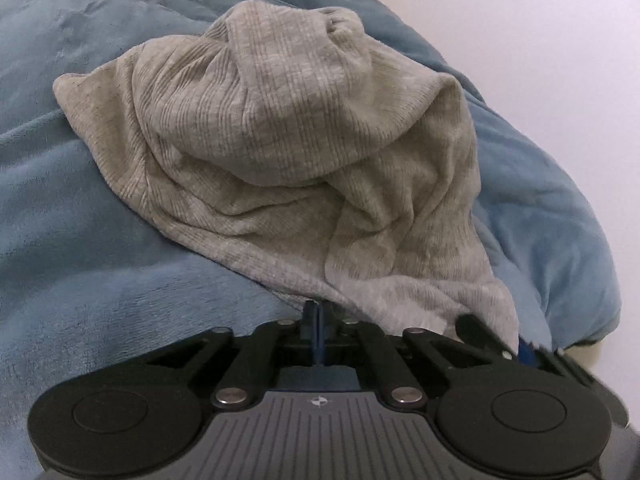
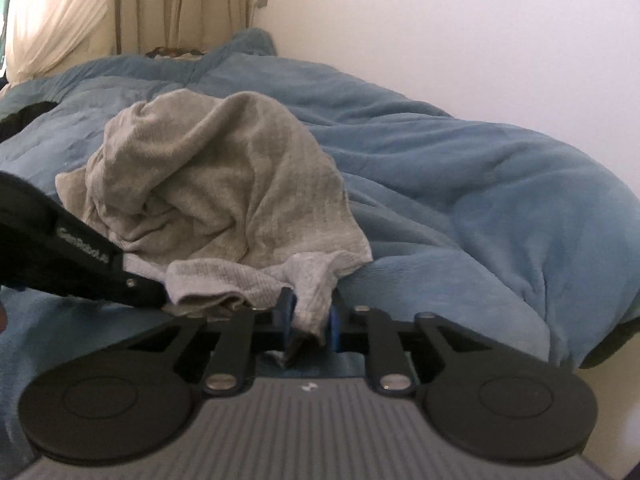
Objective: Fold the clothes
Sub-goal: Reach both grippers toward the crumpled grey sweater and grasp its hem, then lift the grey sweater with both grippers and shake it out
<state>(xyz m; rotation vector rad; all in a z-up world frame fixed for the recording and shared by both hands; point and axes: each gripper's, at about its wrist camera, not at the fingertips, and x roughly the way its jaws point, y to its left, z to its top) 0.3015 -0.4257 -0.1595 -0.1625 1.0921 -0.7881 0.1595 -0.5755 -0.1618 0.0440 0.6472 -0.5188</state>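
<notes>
Left gripper [image 1: 318,312], lower centre of its frame: jaws together at the near hem of the grey garment [image 1: 288,152]; whether cloth is pinched cannot be told. Right gripper [image 2: 310,320]: jaws clamped on a hem fold. Garment lies crumpled mid-frame on the blue blanket [image 2: 460,184]

A rumpled, plush blue blanket [image 2: 460,168] covers the bed beside a plain white wall [image 2: 440,20]; cream, brown-striped curtains [image 2: 120,4] hang behind it.
</notes>
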